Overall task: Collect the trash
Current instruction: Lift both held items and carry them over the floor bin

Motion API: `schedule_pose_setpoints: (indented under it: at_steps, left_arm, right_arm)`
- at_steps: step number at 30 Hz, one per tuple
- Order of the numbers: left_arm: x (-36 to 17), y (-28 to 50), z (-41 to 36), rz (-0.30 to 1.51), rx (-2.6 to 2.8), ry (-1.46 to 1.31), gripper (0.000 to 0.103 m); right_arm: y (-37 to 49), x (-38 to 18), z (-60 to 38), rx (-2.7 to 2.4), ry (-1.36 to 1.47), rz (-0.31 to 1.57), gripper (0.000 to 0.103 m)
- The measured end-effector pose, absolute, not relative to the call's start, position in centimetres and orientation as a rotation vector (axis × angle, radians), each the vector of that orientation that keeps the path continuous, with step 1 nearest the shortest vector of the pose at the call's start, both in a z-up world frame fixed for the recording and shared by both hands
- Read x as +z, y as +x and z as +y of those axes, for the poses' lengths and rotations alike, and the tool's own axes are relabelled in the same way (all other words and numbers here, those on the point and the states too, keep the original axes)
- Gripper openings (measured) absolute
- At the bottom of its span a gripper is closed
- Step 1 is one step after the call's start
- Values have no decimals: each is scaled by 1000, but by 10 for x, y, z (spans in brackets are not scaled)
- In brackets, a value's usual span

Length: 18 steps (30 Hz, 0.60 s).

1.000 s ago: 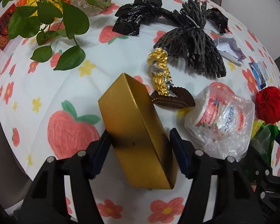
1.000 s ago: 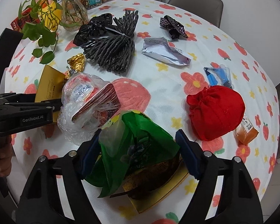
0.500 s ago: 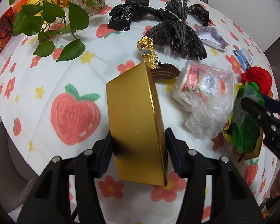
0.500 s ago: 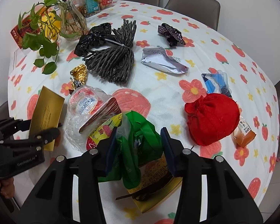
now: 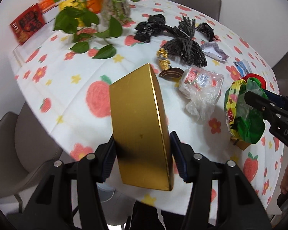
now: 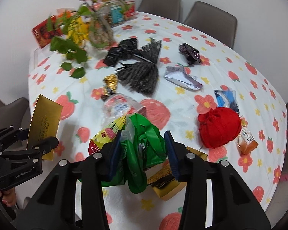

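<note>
My left gripper (image 5: 142, 147) is shut on a gold box (image 5: 136, 118), held tilted above the near edge of the flower-print table (image 5: 71, 95). In the right wrist view the same box (image 6: 44, 122) hangs at the far left. My right gripper (image 6: 142, 140) is shut on a crumpled green plastic bag (image 6: 142, 122) with a yellow printed wrapper (image 6: 105, 134) bunched against it. A flat gold carton (image 6: 167, 184) shows under the bag. Whether it touches the bag I cannot tell. The right gripper (image 5: 263, 95) also appears at the right in the left wrist view.
Loose items lie on the table: a clear bag with cups (image 6: 121, 107), a red pouch (image 6: 218, 128), a black net bundle (image 6: 138, 72), gold foil (image 6: 110, 82), white crumpled paper (image 6: 182, 76), a blue packet (image 6: 225, 97), an orange sachet (image 6: 246, 141). A vase with a plant (image 6: 99, 32) stands at the back left, and chairs ring the table.
The right jaws narrowed onto the green bag and rose with it. The left gripper lifted the gold box off the table and drew back toward the near edge.
</note>
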State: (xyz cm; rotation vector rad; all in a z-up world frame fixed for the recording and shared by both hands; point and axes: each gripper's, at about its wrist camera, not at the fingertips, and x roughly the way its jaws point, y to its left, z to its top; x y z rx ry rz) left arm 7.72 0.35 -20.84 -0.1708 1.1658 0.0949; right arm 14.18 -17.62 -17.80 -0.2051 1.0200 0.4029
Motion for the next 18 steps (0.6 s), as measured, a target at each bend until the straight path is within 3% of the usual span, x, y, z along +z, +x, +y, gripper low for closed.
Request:
schedule_pose_setpoints:
  at_steps: [18]
  left_arm:
    - [-191, -119, 40, 1114, 563, -459, 54]
  right_arm:
    - [28, -158, -66, 955, -450, 936, 41]
